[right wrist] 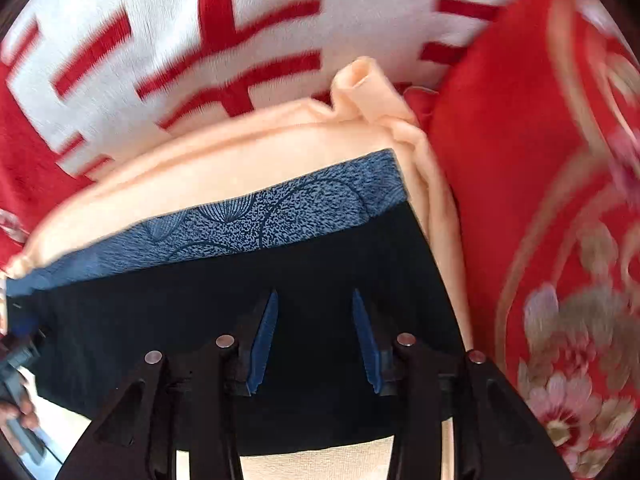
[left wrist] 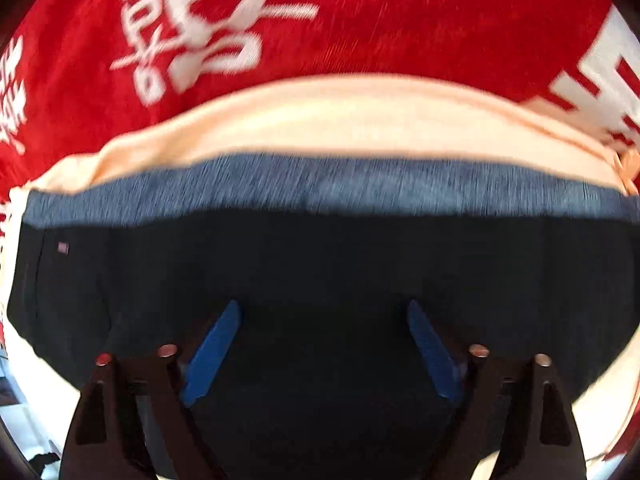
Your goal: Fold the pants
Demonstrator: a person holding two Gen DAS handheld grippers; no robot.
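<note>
Two grippers are hanging over the dark navy pants [left wrist: 320, 272], which are lying flat on a peach fleece blanket [left wrist: 340, 120] with their blue patterned waistband [left wrist: 320, 184] running along the far edge. On my left, the left gripper [left wrist: 320, 312] is standing wide apart with nothing between its blue fingertips [left wrist: 224, 332], pointing down at plain dark cloth. Moving right, the right gripper [right wrist: 314, 304] is showing a narrower gap, also released, near the garment's right edge. I am judging that I am lining up a pinch for a fold; next I am needing both tips to bite the near hem together. Around, the red-and-white printed bedspread [right wrist: 160, 40] and the red embroidered floral cushion [right wrist: 540, 240] are crowding the right side.
</note>
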